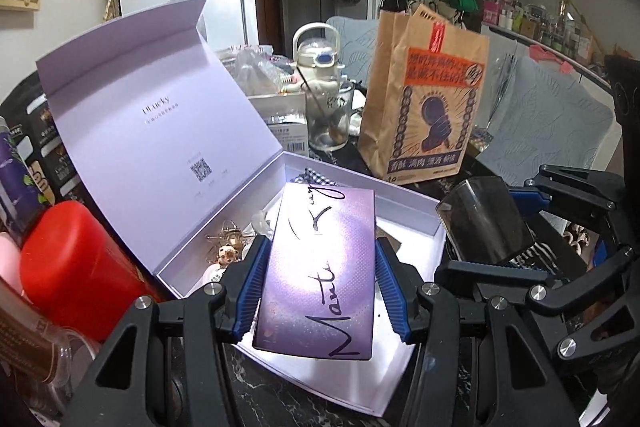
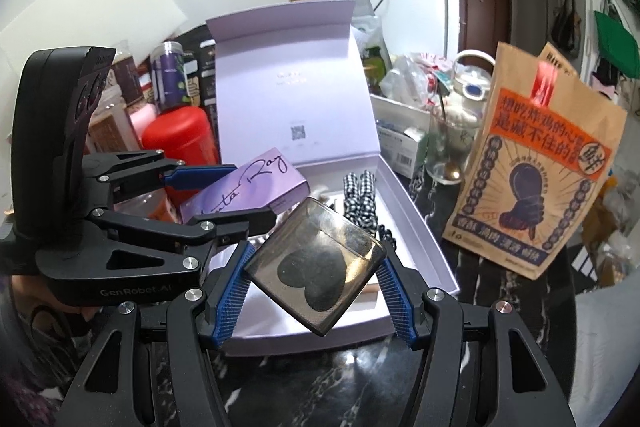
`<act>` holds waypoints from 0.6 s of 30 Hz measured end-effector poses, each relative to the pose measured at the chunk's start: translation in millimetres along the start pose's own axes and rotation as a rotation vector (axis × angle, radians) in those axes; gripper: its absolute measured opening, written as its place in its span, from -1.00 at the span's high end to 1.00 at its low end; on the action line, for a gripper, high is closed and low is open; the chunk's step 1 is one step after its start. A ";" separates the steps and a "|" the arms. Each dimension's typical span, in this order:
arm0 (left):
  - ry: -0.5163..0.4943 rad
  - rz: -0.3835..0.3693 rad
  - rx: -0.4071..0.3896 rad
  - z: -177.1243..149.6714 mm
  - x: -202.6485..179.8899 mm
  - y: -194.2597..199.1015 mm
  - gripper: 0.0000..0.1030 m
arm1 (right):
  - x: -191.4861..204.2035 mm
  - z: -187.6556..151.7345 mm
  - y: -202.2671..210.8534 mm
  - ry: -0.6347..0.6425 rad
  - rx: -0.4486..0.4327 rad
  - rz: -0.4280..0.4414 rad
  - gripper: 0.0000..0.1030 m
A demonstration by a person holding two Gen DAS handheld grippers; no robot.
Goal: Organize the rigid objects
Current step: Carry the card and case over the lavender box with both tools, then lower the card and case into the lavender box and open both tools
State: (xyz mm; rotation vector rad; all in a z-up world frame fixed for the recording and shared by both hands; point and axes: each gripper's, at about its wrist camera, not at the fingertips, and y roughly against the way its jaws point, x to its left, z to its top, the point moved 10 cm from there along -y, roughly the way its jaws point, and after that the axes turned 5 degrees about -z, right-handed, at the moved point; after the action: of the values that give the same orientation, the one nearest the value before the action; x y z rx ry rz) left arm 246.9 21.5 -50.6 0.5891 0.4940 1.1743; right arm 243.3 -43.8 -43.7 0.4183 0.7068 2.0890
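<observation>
Left wrist: glossy flat purple carton [image 1: 320,267], ribbed tool [image 1: 318,291].

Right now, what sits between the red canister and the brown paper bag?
The open lavender gift box, lid up, fills that stretch in the right wrist view, between the red canister and brown paper bag.

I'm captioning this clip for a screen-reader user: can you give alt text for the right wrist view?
The right tongs grip a smoky translucent case holding a dark heart shape, above an open lavender box. To the left, the left tongs hold a purple signed box; a printed paper bag stands at right.
</observation>
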 end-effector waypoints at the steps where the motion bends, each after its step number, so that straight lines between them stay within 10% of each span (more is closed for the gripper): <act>1: 0.002 0.000 0.008 -0.9 1.5 -3.9 -0.01 | -1.1 -0.7 -3.3 -0.001 0.003 0.003 -0.19; 18: 0.021 -0.010 0.109 -20.6 11.2 -50.1 -0.01 | -10.9 -19.5 -47.7 0.001 0.061 0.044 -0.19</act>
State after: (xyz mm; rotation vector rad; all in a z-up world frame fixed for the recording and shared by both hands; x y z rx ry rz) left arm 272.4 22.0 -99.6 0.6679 0.5814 1.1503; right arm 269.3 -37.1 -89.0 0.4704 0.7699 2.1135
